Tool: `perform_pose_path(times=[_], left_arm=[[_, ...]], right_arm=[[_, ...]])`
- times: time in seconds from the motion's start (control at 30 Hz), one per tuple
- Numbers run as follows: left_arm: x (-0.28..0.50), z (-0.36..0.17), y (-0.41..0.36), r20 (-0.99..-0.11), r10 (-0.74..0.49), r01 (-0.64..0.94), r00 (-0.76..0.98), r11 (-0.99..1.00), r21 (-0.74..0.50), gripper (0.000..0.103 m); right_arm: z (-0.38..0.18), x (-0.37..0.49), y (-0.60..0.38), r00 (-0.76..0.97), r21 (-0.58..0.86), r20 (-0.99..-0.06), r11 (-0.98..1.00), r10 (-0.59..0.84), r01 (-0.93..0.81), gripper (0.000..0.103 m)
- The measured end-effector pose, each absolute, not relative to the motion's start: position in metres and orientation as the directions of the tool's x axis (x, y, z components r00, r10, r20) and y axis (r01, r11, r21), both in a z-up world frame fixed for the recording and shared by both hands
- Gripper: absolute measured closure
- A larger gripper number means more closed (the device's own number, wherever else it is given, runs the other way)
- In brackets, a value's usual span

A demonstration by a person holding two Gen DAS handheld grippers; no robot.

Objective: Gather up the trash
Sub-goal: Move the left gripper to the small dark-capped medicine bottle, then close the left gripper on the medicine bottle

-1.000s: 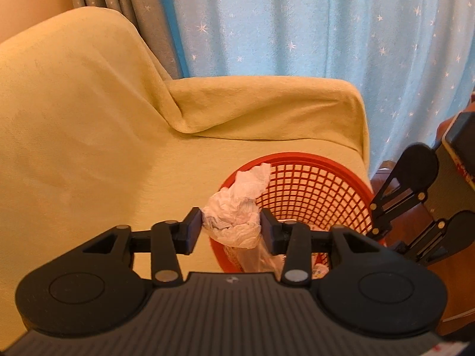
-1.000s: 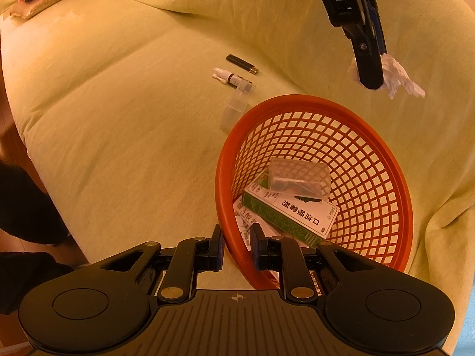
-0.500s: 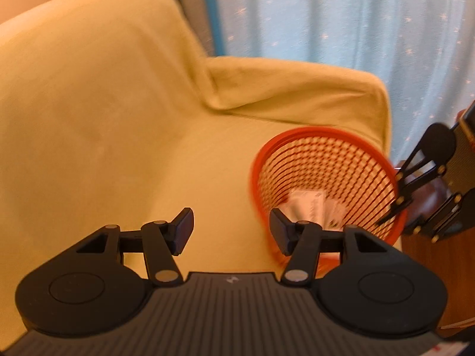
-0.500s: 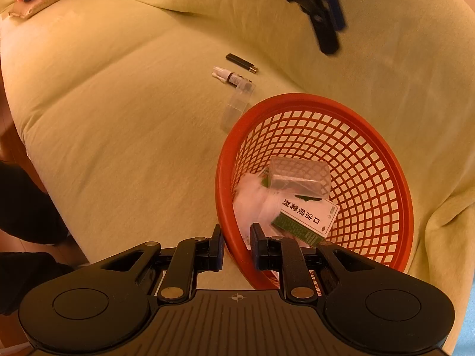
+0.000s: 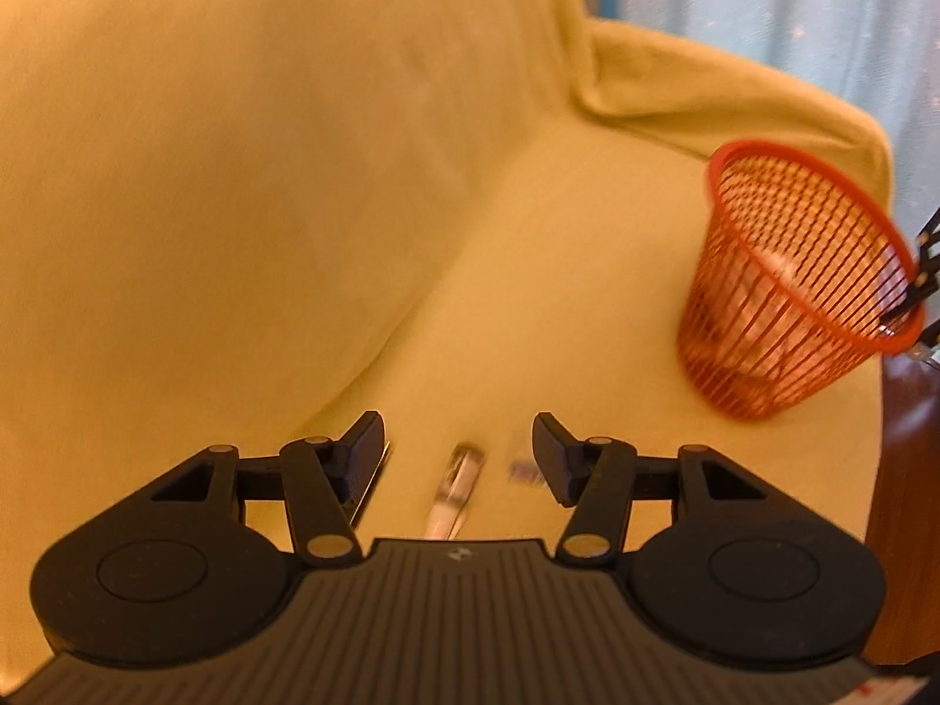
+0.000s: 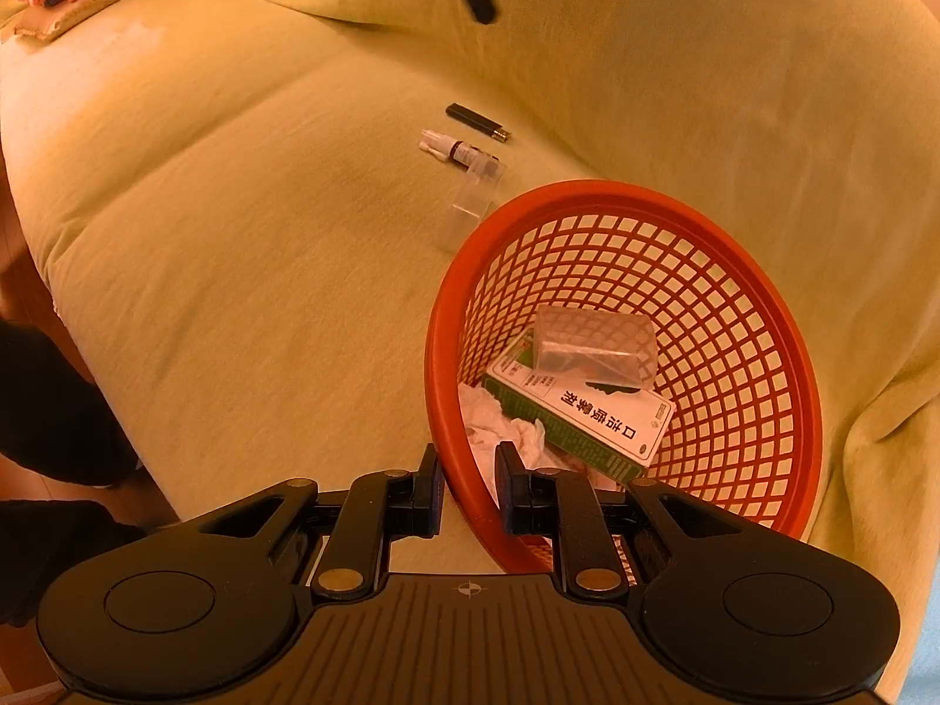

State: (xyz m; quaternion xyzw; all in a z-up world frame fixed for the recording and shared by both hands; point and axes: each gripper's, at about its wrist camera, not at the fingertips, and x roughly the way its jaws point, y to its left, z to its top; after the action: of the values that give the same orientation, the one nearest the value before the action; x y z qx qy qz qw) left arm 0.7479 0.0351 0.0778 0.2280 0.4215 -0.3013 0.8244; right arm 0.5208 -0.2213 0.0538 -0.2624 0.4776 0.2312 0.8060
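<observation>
Basket: the round orange-red plastic mesh basket (image 6: 758, 317) stands on the yellow fabric-covered sofa (image 6: 247, 223), filling the lower right of the right wrist view; in the left wrist view it sits at the right edge of the frame.
Already collected: inside the basket lie a crumpled white tissue (image 6: 505, 429), a green-and-white printed cardboard box (image 6: 587, 417) and, on top of the box, a clear plastic packet (image 6: 593, 346).
Still out: three items rest on the seat cushion just above the basket rim, at upper centre of the right wrist view: a slim black lighter (image 6: 477, 122), a small dark spray bottle with a white nozzle (image 6: 455, 150) and a clear plastic case (image 6: 473, 202).
Left gripper: the left gripper (image 5: 458, 458) is empty, jaws wide, low over the cushion at bottom centre of its own view; blurred shapes between its fingers are likely the leftover items, but which is which I cannot tell.
Right gripper: the right gripper (image 6: 468, 490) has its jaws narrow, astride the basket's near rim and apparently pinching it to steady it.
Progress: judged roughly half done; three pieces binned, three left to gather.
Next step: likely closing the left gripper on one of the cushion items.
</observation>
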Motion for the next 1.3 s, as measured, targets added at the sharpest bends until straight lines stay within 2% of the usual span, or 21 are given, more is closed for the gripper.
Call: perform_pose_path(times=[0.3,0.5,0.87,1.0,1.2,1.3], left_arm=[[0.759,0.030,0.068,-0.873,-0.226,0.646,0.433,0.753,0.126,0.052],[0.769,-0.001,0.074,-0.888,-0.216,0.664,0.407,0.737,0.125,0.054],[0.785,-0.066,0.054,-0.909,-0.230,0.717,0.348,0.690,0.100,0.064],[0.790,-0.080,0.048,-0.912,-0.240,0.725,0.331,0.684,0.083,0.066],[0.793,-0.096,0.036,-0.917,-0.241,0.730,0.317,0.679,0.074,0.078],[0.791,-0.095,0.036,-0.912,-0.248,0.730,0.327,0.679,0.077,0.079]], right_arm=[[0.051,0.517,-0.218,0.427,-0.193,-0.897,0.772,0.111,-0.606,0.088],[0.049,0.522,-0.214,0.422,-0.193,-0.901,0.782,0.098,-0.593,0.088],[0.049,0.528,-0.209,0.423,-0.208,-0.904,0.791,0.070,-0.575,0.088],[0.048,0.530,-0.208,0.422,-0.209,-0.904,0.796,0.063,-0.568,0.088],[0.047,0.531,-0.206,0.426,-0.215,-0.903,0.800,0.056,-0.560,0.088],[0.047,0.530,-0.206,0.429,-0.217,-0.902,0.803,0.053,-0.555,0.088]])
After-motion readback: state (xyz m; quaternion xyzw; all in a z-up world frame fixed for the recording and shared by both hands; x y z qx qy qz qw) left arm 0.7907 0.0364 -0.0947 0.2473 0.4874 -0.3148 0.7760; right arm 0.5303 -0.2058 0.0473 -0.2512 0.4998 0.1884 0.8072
